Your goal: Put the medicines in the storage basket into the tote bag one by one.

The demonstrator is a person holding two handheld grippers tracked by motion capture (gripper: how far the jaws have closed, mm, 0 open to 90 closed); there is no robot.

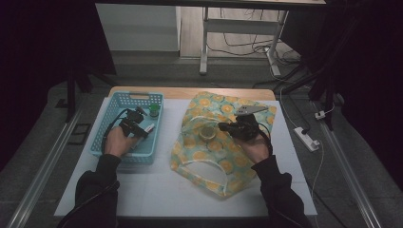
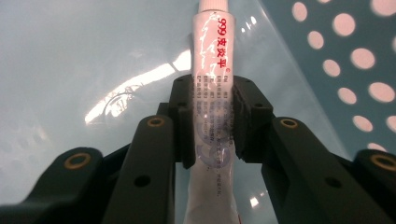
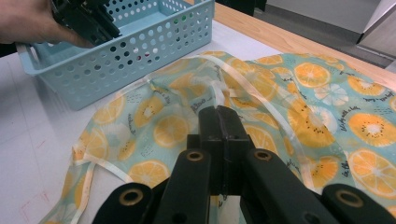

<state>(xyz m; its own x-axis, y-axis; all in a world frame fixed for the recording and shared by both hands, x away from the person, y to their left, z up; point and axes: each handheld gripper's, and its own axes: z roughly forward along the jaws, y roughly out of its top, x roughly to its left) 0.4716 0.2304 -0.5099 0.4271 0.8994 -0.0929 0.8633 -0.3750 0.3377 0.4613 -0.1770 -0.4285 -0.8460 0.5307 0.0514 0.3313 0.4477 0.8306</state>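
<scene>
My left gripper (image 2: 212, 88) is shut on a white tube (image 2: 212, 51) with red print, its pads pressing both sides of the tube's middle. In the high view this gripper (image 1: 138, 124) sits inside the blue perforated basket (image 1: 110, 114), with the tube (image 1: 148, 128) poking out to its right. A fruit-print cloth bag (image 1: 223, 161) lies on the white board at centre right. My right gripper (image 3: 219, 114) has its jaws together, pinching the bag (image 3: 327, 93) at its white-trimmed opening. In the high view it (image 1: 229, 127) rests beside a round pale thing (image 1: 207, 132) at the bag's mouth.
A small green-topped item (image 1: 154, 110) stands in the basket's far right corner. The basket (image 3: 140, 56) is just left of the bag, with the person's left hand (image 3: 28, 21) over it. A power strip (image 1: 306, 137) lies on the floor at the right.
</scene>
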